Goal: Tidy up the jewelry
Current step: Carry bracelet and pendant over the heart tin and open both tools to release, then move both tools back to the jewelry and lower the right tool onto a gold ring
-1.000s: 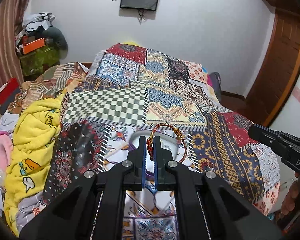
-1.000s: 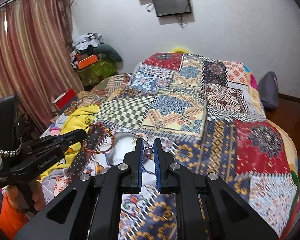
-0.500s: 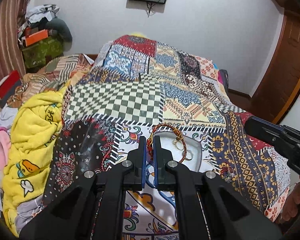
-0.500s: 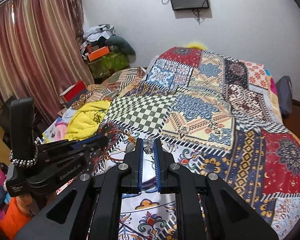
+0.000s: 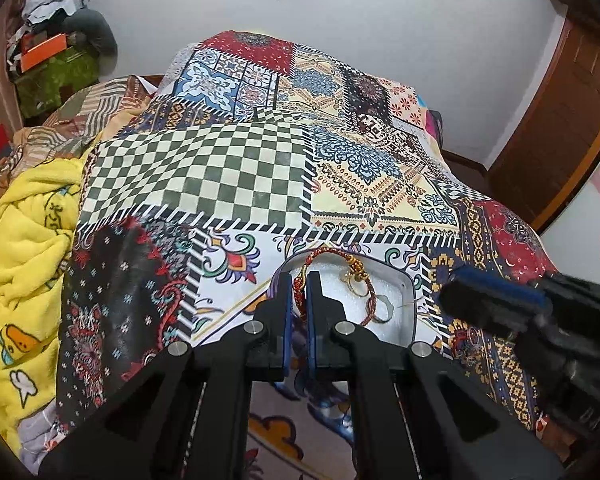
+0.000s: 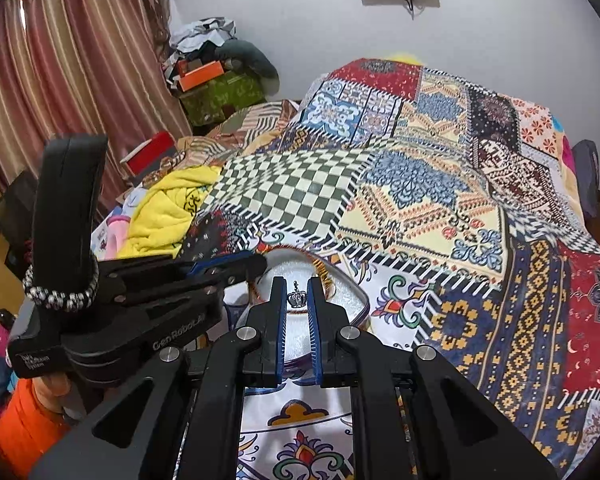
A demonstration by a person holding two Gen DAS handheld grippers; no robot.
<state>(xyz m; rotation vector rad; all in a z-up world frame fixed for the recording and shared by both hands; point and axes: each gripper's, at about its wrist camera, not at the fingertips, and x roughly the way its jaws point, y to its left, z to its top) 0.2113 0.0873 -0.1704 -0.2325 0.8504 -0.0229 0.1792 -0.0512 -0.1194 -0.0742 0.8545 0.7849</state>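
One bed (image 5: 228, 176), patchwork cover. One yellow blanket (image 5: 24, 248) at its left edge. One white-lined tray (image 5: 400, 304) on bed. Two tongs: left tongs (image 5: 299, 292) pinched on one red-gold braided bracelet (image 5: 370, 300), loop hanging over tray; right tongs (image 6: 298, 300) clamped on one silver crown charm (image 6: 297, 299) above tray.

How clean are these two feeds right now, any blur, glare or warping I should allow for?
Left wrist view: the right tool at the frame edge is smeared; bracelet and tray sharp. Right wrist view: crown charm crisp, no glare. Both views: fisheye bends the walls, corners vignetted black.
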